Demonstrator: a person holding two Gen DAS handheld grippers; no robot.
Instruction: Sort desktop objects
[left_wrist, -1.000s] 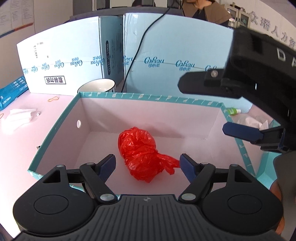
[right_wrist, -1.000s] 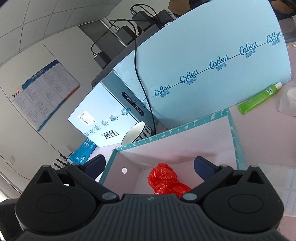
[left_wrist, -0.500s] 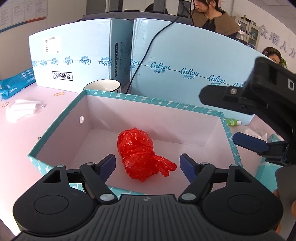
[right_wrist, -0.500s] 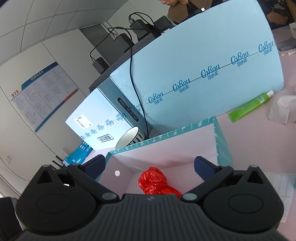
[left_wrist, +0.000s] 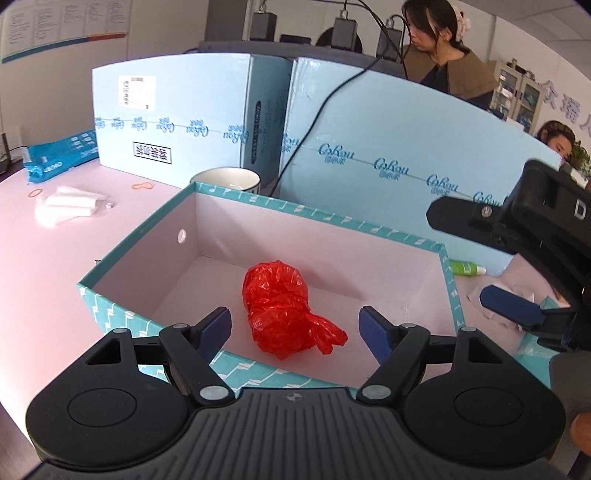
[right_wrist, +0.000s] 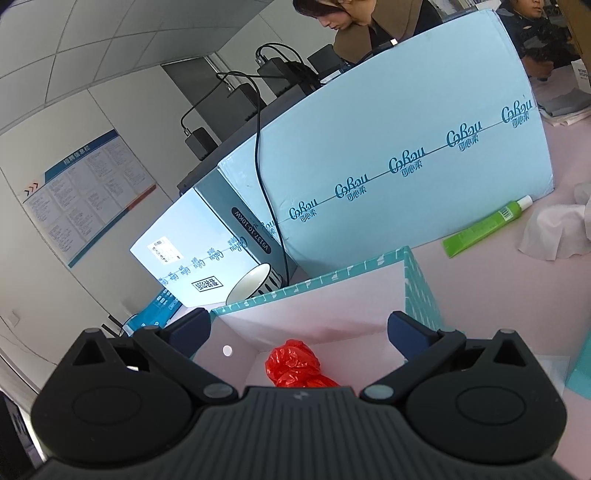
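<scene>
A crumpled red plastic bag (left_wrist: 284, 306) lies on the floor of an open teal box (left_wrist: 332, 218) with a pale inside. My left gripper (left_wrist: 295, 325) is open and empty, above the box's near wall, the bag between its fingers in view. My right gripper (right_wrist: 299, 328) is open and empty, raised over the box's right side; it also shows in the left wrist view (left_wrist: 513, 306). The bag (right_wrist: 293, 362) and the box (right_wrist: 417, 280) show low in the right wrist view.
Large light-blue cartons (left_wrist: 388, 155) stand behind the box. A white mug (left_wrist: 225, 179) sits at the box's far corner. A green tube (right_wrist: 484, 230) and crumpled tissue (right_wrist: 554, 232) lie to the right. Folded tissue (left_wrist: 66, 206), rubber bands and a blue packet (left_wrist: 59, 157) lie to the left.
Both grippers have drawn back and up from the box. The red bag has stayed on the box floor. Both stay open.
</scene>
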